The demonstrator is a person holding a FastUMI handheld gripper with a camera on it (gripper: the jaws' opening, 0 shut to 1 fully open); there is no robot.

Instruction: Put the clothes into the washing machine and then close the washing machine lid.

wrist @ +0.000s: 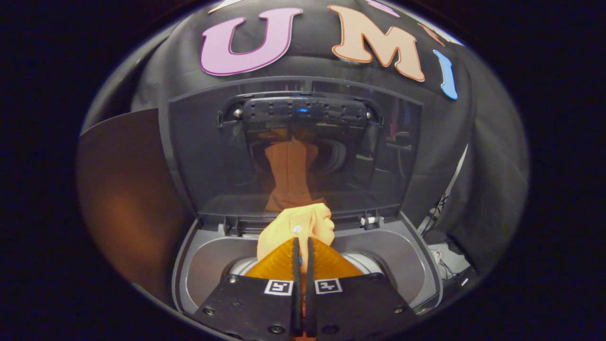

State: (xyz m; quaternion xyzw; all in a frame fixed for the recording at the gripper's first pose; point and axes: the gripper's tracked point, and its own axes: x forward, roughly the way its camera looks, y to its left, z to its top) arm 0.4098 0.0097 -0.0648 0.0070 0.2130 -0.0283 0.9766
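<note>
Overhead, lid: the washing machine lid stands raised beyond the fingers, its dark glass mirroring the cloth.
Tub: the washing machine opening lies directly below and just ahead of the fingers.
Cloth: the orange garment bunches above the fingertips, hanging over the drum.
Fingers: the gripper is clamped on the garment; release looks due straight down.

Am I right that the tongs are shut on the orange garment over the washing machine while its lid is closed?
Not quite: the lid is open, standing upright behind the tub opening, as the gripper view shows. The rest holds: the tongs are shut on the orange garment, held above the washing machine.
</note>
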